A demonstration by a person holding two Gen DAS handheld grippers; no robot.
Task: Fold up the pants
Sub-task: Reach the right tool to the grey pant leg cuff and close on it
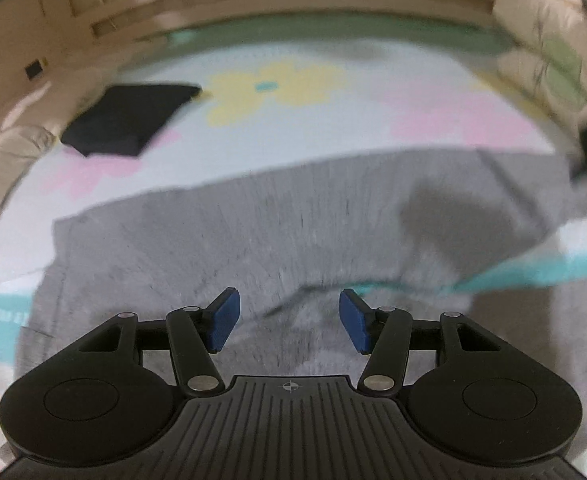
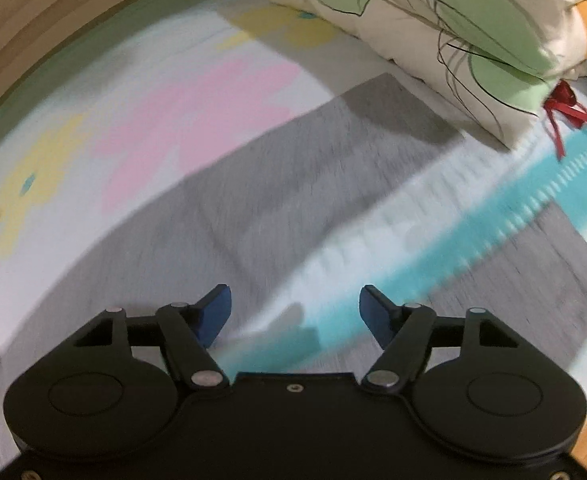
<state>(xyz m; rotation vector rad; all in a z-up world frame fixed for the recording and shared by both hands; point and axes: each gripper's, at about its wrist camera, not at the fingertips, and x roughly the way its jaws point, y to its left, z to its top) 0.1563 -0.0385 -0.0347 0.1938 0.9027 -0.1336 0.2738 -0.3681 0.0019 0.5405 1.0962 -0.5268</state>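
Both tongs, left (image 1: 289,319) and right (image 2: 295,316), spread wide, empty, above grey pants (image 1: 277,224).

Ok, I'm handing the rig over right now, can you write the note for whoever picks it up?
Left gripper: open, empty, hovering over the grey pants.
Right gripper: open, empty, above one pant leg and the bedspread.
Pants lie spread on the bedspread, legs apart; no fold visible yet.
A dark folded garment sits further back; a quilt lies beside the leg end.
Left: grasp and fold. Both views are blurred.
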